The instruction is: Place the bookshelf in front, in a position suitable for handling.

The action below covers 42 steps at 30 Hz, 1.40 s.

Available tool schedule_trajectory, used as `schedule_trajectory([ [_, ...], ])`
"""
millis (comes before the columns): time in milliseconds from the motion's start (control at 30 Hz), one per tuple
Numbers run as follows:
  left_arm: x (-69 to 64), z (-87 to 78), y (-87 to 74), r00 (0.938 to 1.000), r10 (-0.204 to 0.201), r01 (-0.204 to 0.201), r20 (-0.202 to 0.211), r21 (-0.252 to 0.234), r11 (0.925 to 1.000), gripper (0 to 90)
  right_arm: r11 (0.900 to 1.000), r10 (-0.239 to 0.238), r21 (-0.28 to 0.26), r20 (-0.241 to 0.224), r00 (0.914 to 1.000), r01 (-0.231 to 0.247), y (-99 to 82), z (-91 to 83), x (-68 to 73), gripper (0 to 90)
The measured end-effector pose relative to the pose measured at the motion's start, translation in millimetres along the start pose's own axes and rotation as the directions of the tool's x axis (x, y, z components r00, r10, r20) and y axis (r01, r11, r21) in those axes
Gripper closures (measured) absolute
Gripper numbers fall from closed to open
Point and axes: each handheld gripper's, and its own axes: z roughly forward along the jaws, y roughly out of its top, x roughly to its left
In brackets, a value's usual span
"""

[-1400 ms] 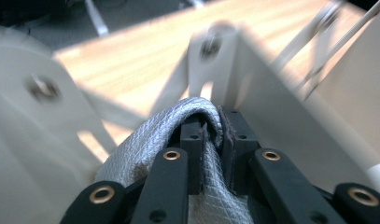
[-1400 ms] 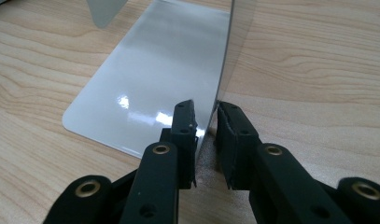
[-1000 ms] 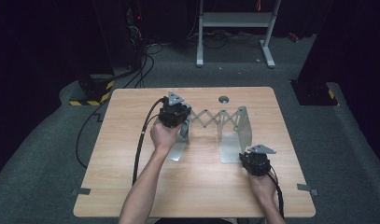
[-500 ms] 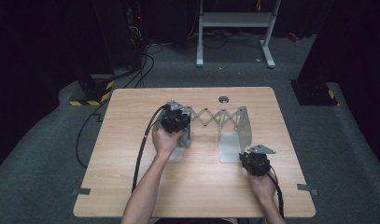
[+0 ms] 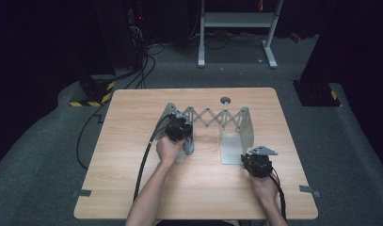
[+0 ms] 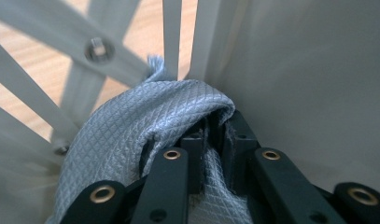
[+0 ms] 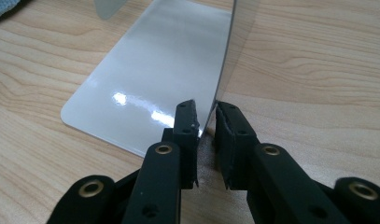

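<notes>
Above the wooden bench (image 5: 132, 188), the high view shows a grey metal rack (image 5: 236, 127) with accordion lattice; the left tool (image 5: 179, 128) sits at its left plate, the right tool (image 5: 257, 162) at its right plate's near edge. Beside the rack's crossed slats, the left gripper view shows a quilted grey cloth (image 6: 131, 135) pinched between the left tool's jaws. Along the rack's glossy upright plate, the right gripper view shows the right tool (image 7: 205, 122) clamped on the thin edge.

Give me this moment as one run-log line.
left gripper: shut on grey cloth, wiping bookend rack | right gripper: clamping rack's upright plate
</notes>
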Motion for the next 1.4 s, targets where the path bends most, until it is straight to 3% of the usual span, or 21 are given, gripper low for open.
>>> schedule_trajectory([
  [100, 1.6, 2.3, -1.1, 1.0000, -0.004, 0.004, 0.002, 0.025, 0.9997, 80.8, 1.0000, 0.000, 0.000, -0.001, 1.0000, 0.000, 0.0, 0.0, 0.0, 79.0],
  [233, 1.6, -2.1, 0.9, 0.9997, -0.020, 0.020, 0.013, 0.007, 0.9998, 80.8, 1.0000, 0.003, 0.000, -0.003, 1.0000, -0.003, 0.0, 0.0, -0.3, 79.1],
  [400, -1.7, -27.4, 13.9, 0.9996, -0.003, 0.005, 0.027, -0.080, 0.9968, 80.8, 1.0000, 0.002, 0.000, -0.002, 1.0000, -0.002, 0.0, 0.0, -0.2, 79.1],
  [567, -8.6, -61.9, 34.8, 0.9991, 0.036, -0.031, 0.023, -0.191, 0.9812, 80.8, 1.0000, 0.001, 0.000, -0.001, 1.0000, -0.001, 0.0, 0.0, 0.0, 79.1],
  [700, -14.6, -75.5, 43.8, 0.9972, 0.072, -0.066, 0.021, -0.221, 0.9731, 80.7, 1.0000, -0.003, 0.000, 0.001, 1.0000, 0.003, 0.0, 0.0, 0.0, 79.0],
  [1167, -10.1, -59.2, 24.8, 0.9984, 0.044, -0.037, 0.036, -0.172, 0.9844, 80.7, 1.0000, -0.004, 0.001, 0.001, 1.0000, 0.004, 0.0, 0.0, 0.5, 79.1],
  [1400, -8.5, -39.1, 7.1, 0.9987, 0.028, -0.024, 0.043, -0.106, 0.9941, 80.8, 1.0000, -0.001, 0.001, 0.000, 1.0000, 0.001, 0.2, 0.2, 1.3, 79.0],
])
